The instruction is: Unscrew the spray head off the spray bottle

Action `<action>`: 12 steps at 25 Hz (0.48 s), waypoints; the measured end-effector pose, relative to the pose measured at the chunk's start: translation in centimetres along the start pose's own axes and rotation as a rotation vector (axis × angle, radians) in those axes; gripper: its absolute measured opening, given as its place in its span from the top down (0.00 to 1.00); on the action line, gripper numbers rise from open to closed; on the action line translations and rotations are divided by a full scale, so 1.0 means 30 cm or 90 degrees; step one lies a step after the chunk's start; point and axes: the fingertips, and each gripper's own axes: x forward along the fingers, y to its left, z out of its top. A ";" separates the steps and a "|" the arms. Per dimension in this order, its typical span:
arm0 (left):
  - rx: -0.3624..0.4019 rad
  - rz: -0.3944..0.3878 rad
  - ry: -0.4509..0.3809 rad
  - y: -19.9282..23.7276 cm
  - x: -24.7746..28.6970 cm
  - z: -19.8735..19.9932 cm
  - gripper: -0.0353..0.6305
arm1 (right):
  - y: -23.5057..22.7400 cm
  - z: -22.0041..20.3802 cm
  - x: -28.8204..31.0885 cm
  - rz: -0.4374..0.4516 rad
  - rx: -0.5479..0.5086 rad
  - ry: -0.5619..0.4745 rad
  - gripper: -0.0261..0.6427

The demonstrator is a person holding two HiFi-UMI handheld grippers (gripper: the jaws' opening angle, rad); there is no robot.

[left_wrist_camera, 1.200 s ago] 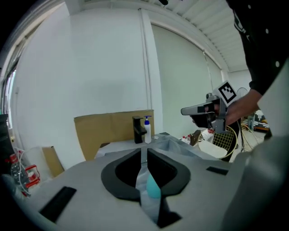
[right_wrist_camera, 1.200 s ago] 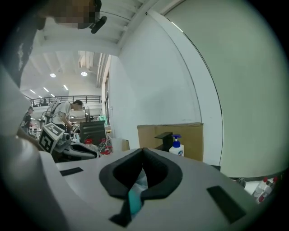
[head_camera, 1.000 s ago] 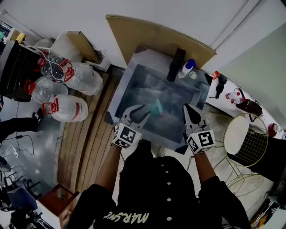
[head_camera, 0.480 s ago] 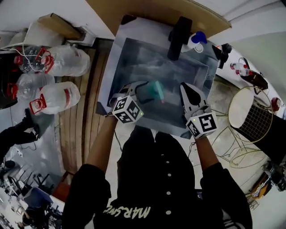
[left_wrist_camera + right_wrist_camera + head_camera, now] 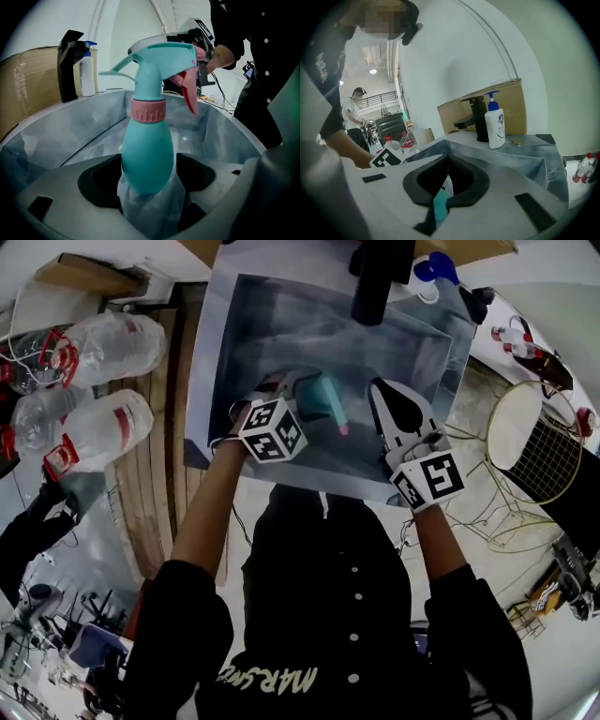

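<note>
Spray bottle [image 5: 325,401] lower, faucet [image 5: 380,277] beyond

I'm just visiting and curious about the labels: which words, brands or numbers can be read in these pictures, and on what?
"MARS": white print on the person's black shirt; the letters after it are unclear.
Pump bottle by the tap: label has print, too small to read.
Marker cubes: black-and-white square patterns only, no words.
Spray bottle: no print visible.
</note>
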 end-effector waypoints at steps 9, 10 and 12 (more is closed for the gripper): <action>0.008 0.000 -0.033 0.030 0.036 0.004 0.40 | 0.058 0.000 0.031 0.044 0.009 0.018 0.84; 0.008 0.000 -0.033 0.030 0.036 0.003 0.40 | 0.081 0.002 0.030 0.058 0.007 0.018 0.80; 0.008 0.001 -0.031 0.027 0.038 0.003 0.40 | 0.132 0.021 0.028 0.083 0.005 0.007 0.72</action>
